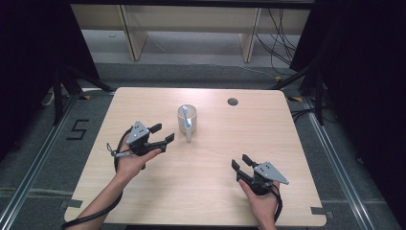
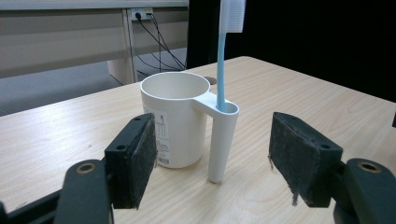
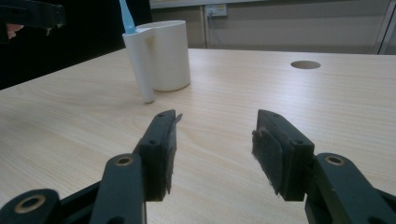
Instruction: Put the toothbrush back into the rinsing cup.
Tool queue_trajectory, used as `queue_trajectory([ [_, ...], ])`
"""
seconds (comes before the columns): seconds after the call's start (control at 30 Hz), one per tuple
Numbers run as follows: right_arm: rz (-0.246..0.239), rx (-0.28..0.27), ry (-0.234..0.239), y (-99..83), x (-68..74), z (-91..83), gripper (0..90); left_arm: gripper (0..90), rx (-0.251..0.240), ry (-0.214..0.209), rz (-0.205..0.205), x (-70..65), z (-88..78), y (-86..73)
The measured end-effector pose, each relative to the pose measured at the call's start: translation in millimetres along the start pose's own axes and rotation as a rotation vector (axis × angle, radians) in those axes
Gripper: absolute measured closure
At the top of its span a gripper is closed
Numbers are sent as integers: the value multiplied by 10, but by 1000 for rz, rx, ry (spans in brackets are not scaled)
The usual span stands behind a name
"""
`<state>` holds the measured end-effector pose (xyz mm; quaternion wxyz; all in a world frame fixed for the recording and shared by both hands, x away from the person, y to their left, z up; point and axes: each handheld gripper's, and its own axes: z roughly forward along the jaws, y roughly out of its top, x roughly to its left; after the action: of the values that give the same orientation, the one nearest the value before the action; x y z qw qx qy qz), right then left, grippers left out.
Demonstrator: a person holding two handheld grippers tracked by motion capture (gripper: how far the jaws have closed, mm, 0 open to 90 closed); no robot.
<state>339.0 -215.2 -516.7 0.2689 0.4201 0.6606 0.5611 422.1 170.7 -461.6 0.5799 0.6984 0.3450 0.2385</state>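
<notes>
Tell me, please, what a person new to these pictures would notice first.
First, the white cup near the middle of the wooden table, with a blue toothbrush standing upright in its side holder. Next, the left gripper, open, points at the cup from close by. The right gripper, also open, sits farther away, near the table's front right.

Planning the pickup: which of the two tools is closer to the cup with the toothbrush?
The left tool, held open just beside the white cup and facing its toothbrush holder. The right tool sits open, farther back near the table's near edge.
</notes>
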Motion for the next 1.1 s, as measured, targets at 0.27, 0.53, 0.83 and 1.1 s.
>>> queue_trajectory([
  [0.27,8,-1,-2,-2,10,0,497,316,-13,10,0,23,-193,-12],
  [0.53,-8,0,2,1,3,1,497,322,-9,37,-3,108,-400,-91],
  [0.83,-11,1,-4,1,2,2,497,322,-1,49,-10,110,-583,-227],
  [1.1,-4,3,2,0,3,1,497,322,10,68,-17,141,-736,-342],
])
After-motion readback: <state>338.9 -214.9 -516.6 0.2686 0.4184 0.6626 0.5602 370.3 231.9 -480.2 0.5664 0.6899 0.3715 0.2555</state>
